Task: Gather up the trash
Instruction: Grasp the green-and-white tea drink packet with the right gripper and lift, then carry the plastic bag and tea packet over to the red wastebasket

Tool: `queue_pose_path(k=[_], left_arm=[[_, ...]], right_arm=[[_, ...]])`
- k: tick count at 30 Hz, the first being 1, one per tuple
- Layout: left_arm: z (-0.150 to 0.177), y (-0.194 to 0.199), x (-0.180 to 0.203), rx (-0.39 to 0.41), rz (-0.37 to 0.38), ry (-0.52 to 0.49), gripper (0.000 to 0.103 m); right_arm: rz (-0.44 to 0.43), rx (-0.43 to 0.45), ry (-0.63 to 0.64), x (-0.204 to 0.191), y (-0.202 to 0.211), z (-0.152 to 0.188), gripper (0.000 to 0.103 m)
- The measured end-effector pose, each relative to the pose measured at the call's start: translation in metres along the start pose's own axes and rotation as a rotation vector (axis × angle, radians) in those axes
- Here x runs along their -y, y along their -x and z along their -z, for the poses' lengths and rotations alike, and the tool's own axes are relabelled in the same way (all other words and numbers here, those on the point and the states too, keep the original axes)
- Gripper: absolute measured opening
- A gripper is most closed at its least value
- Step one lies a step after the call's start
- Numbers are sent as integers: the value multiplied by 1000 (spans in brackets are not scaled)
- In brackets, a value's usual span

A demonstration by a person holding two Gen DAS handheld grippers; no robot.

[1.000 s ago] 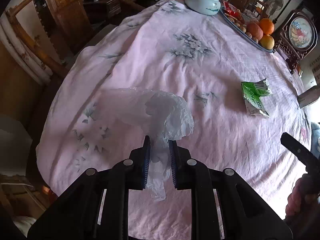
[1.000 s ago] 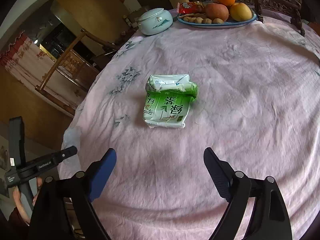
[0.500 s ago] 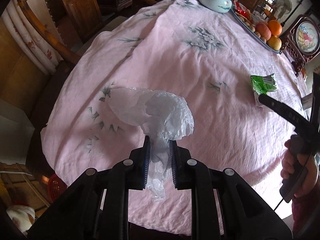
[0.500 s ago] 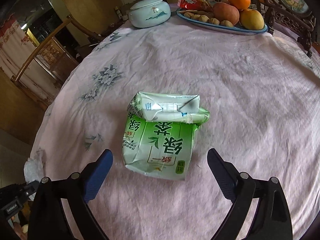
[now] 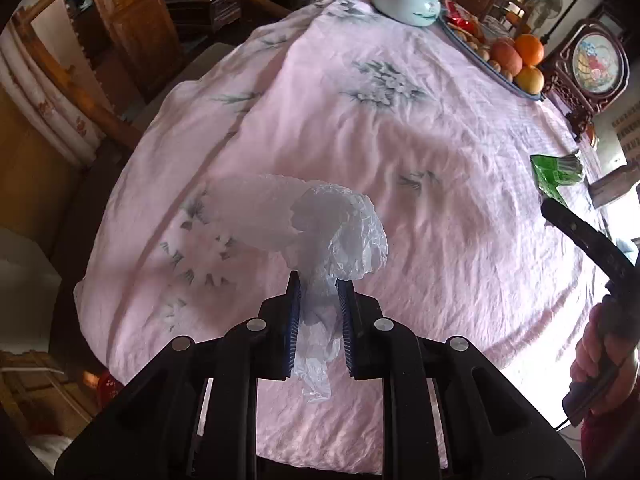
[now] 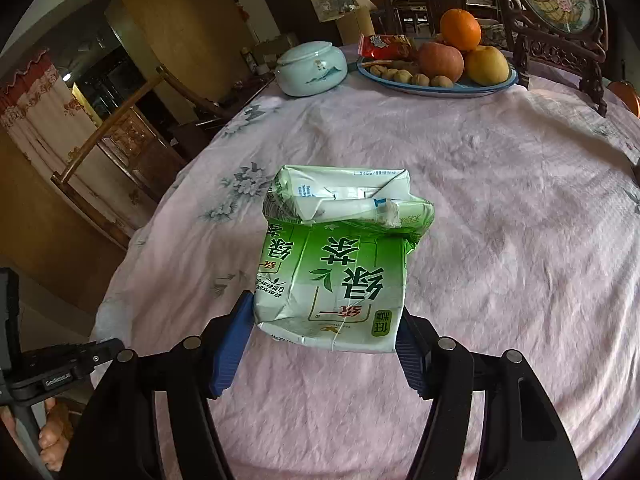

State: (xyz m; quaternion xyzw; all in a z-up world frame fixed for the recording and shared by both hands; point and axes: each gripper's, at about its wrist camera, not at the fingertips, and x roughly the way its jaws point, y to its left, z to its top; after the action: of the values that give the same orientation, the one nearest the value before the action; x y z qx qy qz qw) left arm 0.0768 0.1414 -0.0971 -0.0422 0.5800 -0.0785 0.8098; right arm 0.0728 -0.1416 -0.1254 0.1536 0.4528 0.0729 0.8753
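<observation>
My left gripper point(image 5: 318, 296) is shut on a crumpled clear plastic bag point(image 5: 320, 232) and holds it above the near edge of the pink tablecloth point(image 5: 360, 120). A crushed green tea carton point(image 6: 332, 268) lies on the cloth. My right gripper point(image 6: 326, 320) has its blue pads on both sides of the carton's near end, touching its edges. The carton also shows at the right of the left wrist view point(image 5: 554, 172), partly behind the right gripper's body.
A pale blue lidded jar point(image 6: 312, 66) and a plate of fruit and nuts point(image 6: 436, 74) stand at the far side. A carved stand with a round painted panel point(image 6: 556, 4) is at the far right. Wooden chairs point(image 5: 52, 60) ring the table's left edge.
My right gripper has moved forward to the carton and closed its jaws onto the carton's near end. My left gripper keeps holding the bag, shifted slightly.
</observation>
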Motion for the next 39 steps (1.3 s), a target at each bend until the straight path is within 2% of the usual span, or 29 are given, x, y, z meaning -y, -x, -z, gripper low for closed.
queue_pose_path(k=[9,15,19,23,25,29,39], left_arm=[[-1,7,5,24,45,-66,20],[13,19,-10,36,43,-95,20],[27,29,-26,46,6,-79,20],[43,50,-49,97,-52,42,21],[53,59,-62,112,-66,126,21],[77,73,-82,125,-134,228,21],[156,111,-131,146,-299,478,21]], right_arm=[[0,20,-7,-20,33,20,65],[-5,24,12,-47,49,37,66],[-50,4,59,-65,51,43,66],[-115,-40,170,-86,43,35,66],[-156,-49,222,-100,40,30,65],[-247,-74,306,-127,34,25,65],[-432,-197,514,-200,15,48,65]])
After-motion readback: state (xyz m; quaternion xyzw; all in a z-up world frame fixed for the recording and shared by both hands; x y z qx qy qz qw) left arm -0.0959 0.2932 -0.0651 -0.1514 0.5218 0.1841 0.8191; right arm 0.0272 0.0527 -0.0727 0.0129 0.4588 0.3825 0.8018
